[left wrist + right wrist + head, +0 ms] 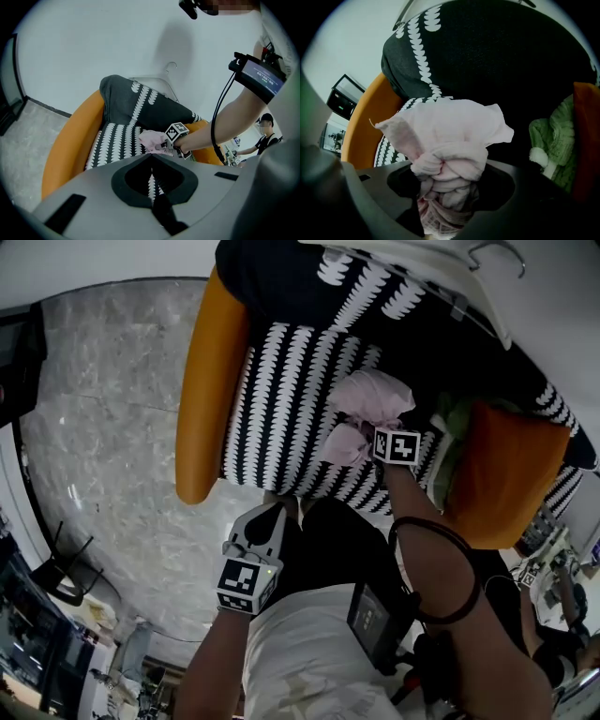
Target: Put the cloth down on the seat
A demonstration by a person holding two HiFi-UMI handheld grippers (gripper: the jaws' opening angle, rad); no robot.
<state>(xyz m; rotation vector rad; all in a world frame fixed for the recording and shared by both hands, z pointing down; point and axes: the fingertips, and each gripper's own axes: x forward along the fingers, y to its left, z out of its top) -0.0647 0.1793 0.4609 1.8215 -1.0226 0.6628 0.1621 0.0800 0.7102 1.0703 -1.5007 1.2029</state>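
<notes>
A pale pink cloth [367,397] is bunched up over the black-and-white patterned seat [281,409] of an orange armchair [204,381]. My right gripper [361,435] is shut on its lower part. In the right gripper view the cloth [450,140] fills the space between the jaws of the right gripper [446,183] and stands up above them. Whether it touches the seat I cannot tell. My left gripper [275,514] hangs at the seat's front edge, shut and empty. The left gripper view shows its jaws meeting at the left gripper [151,157], with the cloth [151,139] beyond.
A green knitted thing [553,136] lies against the chair's right orange arm [506,474]. A dark patterned cushion [140,105] covers the backrest, with a hanger [171,68] above it. Marble floor [103,427] spreads to the left. Another person [267,129] stands far right.
</notes>
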